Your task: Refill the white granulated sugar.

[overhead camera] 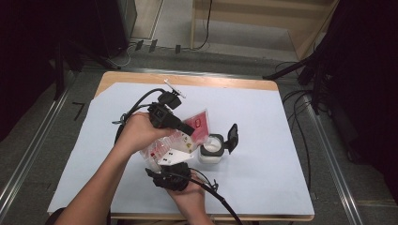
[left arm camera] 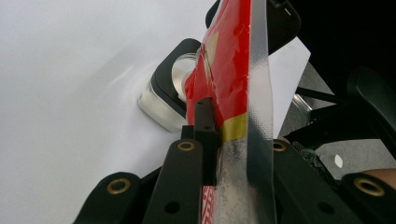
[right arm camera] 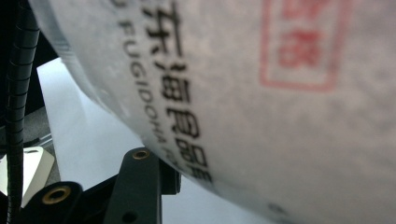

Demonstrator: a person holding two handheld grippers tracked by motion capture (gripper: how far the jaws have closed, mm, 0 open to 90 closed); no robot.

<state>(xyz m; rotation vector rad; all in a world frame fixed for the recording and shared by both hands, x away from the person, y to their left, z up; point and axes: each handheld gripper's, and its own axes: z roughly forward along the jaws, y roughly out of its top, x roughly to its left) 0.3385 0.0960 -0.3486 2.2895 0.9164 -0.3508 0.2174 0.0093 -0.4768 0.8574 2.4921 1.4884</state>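
pouch (overhead camera: 195, 125) – red, clear, gold band | jar (overhead camera: 211, 151) – clear, black lid | table cover (overhead camera: 263, 140) – white

open jar (overhead camera: 210, 149) beside pouch (overhead camera: 195, 125), table edges free

High view looks down on the table (overhead camera: 263, 136) from the person's side; both gripper views sit close against the pouch (left arm camera: 231, 70).

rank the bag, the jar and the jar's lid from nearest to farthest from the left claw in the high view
1. Bag: clamped in the left claw, its red top at the jaws.
2. Jar: just right of the claw and a little toward the person, on the white sheet.
3. Lid: flipped open on the jar's far right side.
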